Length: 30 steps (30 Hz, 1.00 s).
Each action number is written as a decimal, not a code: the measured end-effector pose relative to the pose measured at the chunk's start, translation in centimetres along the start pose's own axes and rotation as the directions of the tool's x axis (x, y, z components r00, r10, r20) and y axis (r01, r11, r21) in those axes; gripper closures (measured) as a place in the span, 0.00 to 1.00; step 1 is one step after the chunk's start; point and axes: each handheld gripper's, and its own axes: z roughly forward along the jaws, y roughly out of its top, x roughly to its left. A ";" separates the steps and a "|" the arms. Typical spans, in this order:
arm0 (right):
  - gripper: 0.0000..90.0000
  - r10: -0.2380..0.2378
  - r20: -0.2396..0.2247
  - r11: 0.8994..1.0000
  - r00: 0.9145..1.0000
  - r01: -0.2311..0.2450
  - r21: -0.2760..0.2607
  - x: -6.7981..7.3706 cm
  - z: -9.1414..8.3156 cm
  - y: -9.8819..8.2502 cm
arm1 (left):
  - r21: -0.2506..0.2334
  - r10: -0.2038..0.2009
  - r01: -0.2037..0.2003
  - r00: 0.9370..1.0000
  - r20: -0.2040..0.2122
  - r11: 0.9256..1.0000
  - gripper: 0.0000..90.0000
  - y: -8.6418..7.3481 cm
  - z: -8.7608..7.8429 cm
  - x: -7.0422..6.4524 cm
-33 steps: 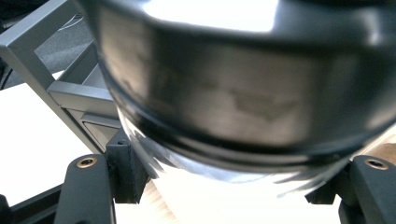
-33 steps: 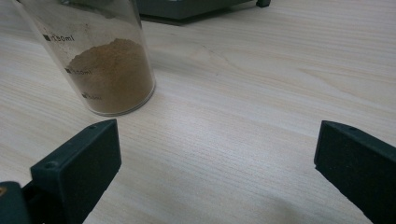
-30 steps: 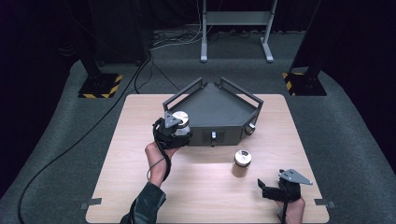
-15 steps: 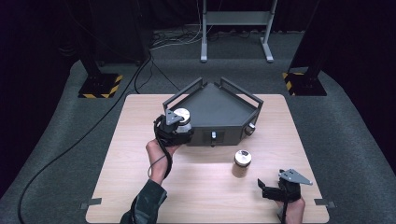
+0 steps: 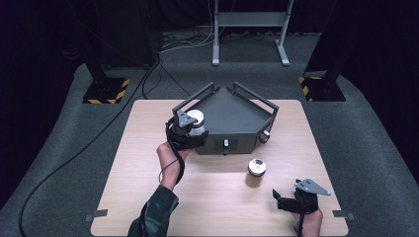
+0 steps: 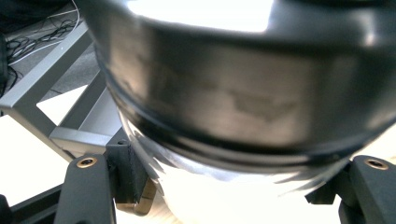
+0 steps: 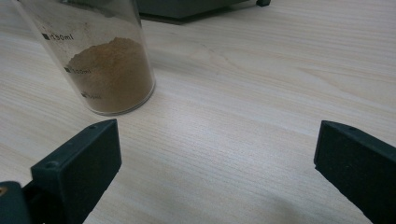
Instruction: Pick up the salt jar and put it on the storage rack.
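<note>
The left gripper [image 5: 190, 129] has carried its clear, silver-lidded jar [image 5: 196, 117] a little farther from the person and rightward over the last second. It now sits at the left wall of the dark grey, wedge-shaped metal tray with rail handles [image 5: 232, 106]. In the left gripper view the jaws are clamped on the jar's body [image 6: 224, 116], with the tray's rail just behind. My guess is the jar is being loaded into the tray, though whether it rests on the floor yet I cannot tell.

The 2nd jar, clear glass with brown powder [image 5: 256, 172], has not moved on the pale wooden tabletop [image 5: 138, 187]. The right gripper [image 5: 296, 201] has stayed at the near right corner, jaws wide apart, the jar [image 7: 100, 60] standing just beyond them.
</note>
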 end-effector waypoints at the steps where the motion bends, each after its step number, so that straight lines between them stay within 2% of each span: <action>1: 0.00 0.000 0.000 1.000 1.000 0.000 0.000 0.0 0.0 0.0 | 0.002 0.001 -0.001 1.000 0.000 1.000 0.35 0.1 0.1 0.0; 11: 0.00 -0.001 -0.003 1.000 1.000 0.001 0.000 -0.1 0.0 0.0 | 0.016 -0.024 0.024 1.000 0.000 1.000 0.35 1.1 1.2 0.7; 22: 0.00 -0.002 -0.006 1.000 1.000 0.002 -0.001 -0.1 0.0 0.0 | 0.035 -0.016 0.016 1.000 -0.004 0.999 0.35 2.3 2.4 0.7; 30: 0.00 -0.003 -0.007 1.000 1.000 0.003 -0.001 -0.1 0.0 0.0 | 0.039 -0.018 0.019 1.000 -0.007 0.999 0.35 2.6 3.1 0.8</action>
